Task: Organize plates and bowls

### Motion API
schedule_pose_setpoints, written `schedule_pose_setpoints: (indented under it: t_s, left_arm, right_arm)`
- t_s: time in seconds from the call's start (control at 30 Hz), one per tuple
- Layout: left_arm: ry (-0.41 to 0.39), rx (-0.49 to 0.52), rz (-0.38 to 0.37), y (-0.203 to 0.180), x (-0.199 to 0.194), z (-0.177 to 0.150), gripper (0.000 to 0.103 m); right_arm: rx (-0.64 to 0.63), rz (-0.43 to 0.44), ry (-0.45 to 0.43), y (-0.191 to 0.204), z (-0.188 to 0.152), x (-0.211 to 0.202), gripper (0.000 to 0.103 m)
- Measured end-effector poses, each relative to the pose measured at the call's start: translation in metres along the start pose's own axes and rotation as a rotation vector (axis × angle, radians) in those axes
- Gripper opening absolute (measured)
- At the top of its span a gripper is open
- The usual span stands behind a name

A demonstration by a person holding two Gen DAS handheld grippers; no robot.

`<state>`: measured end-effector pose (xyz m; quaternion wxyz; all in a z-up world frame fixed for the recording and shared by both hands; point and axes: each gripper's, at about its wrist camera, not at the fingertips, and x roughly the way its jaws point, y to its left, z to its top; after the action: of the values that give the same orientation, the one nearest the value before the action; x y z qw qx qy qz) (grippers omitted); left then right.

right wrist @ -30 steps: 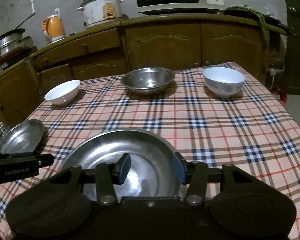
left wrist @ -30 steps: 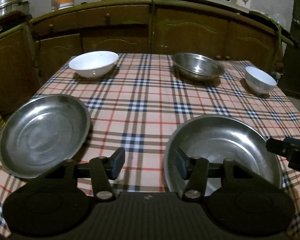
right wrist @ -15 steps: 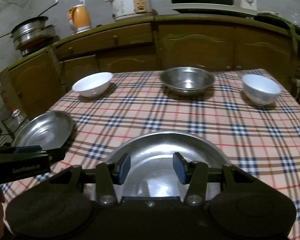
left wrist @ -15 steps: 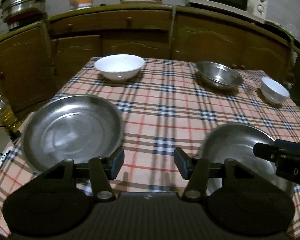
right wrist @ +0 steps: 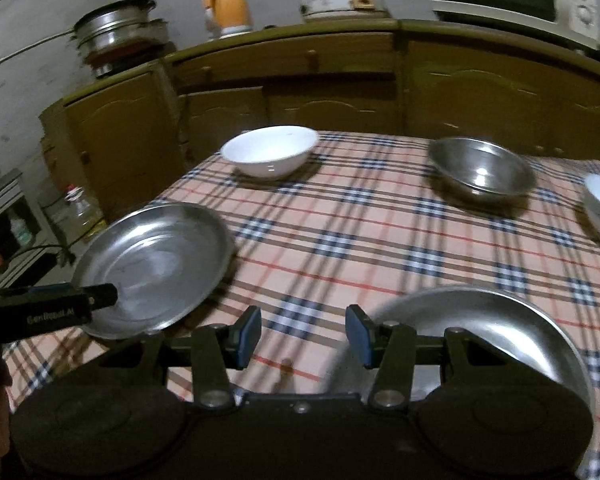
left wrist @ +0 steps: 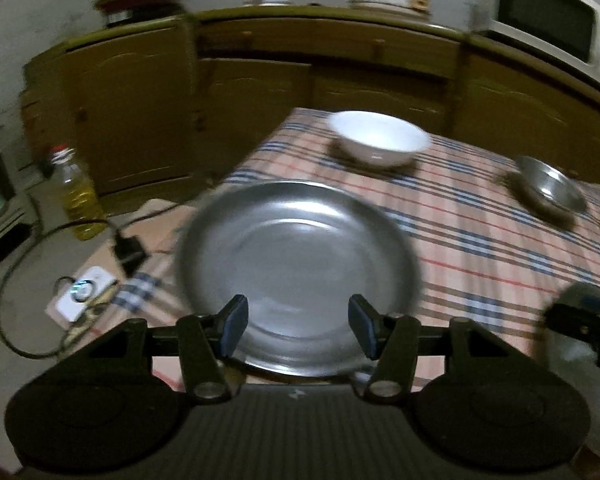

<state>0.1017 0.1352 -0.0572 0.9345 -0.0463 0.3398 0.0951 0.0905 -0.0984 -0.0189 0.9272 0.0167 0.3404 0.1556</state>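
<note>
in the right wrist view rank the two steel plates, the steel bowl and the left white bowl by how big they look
1. Near steel plate and left steel plate: look alike; nearness to the camera makes ranking unsure.
2. Steel bowl
3. Left white bowl, close to the steel bowl, so this order is uncertain.

Left wrist view: low at the surface's [left wrist: 480, 216] near-left corner, facing across a steel plate [left wrist: 296, 264] close ahead toward the cabinets [left wrist: 380, 76]; blurred. Right wrist view: higher, further right, same heading, second steel plate [right wrist: 500, 332] close below. Shared: first plate [right wrist: 152, 260], white bowl [left wrist: 378, 140] [right wrist: 270, 152], steel bowl [left wrist: 552, 188] [right wrist: 480, 170].
</note>
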Motion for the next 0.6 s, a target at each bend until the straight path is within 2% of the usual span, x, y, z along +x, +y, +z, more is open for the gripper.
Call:
schedule_pose_setpoints:
  t_s: [0.3,0.4,0.57,0.6]
  left_arm:
    - [0.019,-0.115,0.141,0.054,0.038,0.022,0.062]
    - [0.037,-0.142,0.158,0.065,0.051,0.027,0.062]
    - [0.046,-0.154,0.134,0.074,0.061,0.03,0.059]
    - [0.05,-0.146,0.131,0.073,0.063,0.03,0.053]
  right_arm:
    - [0.0,0.062,0.036,0.033,0.019,0.042,0.058]
    - [0.0,0.084,0.056,0.043,0.023,0.059,0.058]
    - [0.026,0.117,0.1,0.053,0.026,0.088,0.058]
    - [0.03,0.117,0.107,0.055,0.026,0.094,0.058]
